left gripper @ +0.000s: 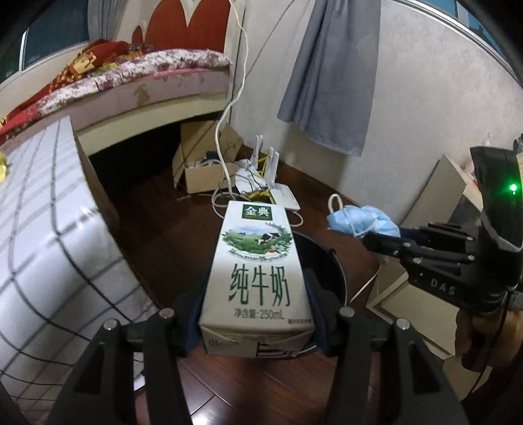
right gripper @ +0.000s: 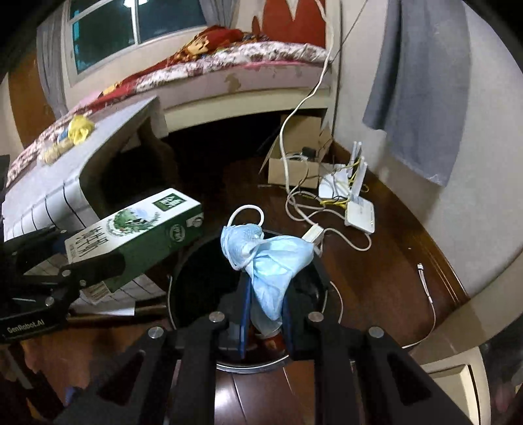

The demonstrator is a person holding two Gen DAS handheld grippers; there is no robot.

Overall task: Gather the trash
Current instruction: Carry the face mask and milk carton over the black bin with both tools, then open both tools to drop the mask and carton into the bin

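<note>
Dark wooden floor (left gripper: 157, 209) lies under us, with a router (right gripper: 359, 212) near the wall. Our left gripper (left gripper: 256, 314) clamps a milk carton (left gripper: 258, 261) reading "纯牛奶" and "250mL"; our right gripper (right gripper: 264, 314) pinches a crumpled blue mask (right gripper: 264, 261). Both hang above a black bin (right gripper: 196, 281).

Dim indoor light – the window (right gripper: 137, 29) is dark, edges bend strongly, corners go black, and the picture is slightly soft.
</note>
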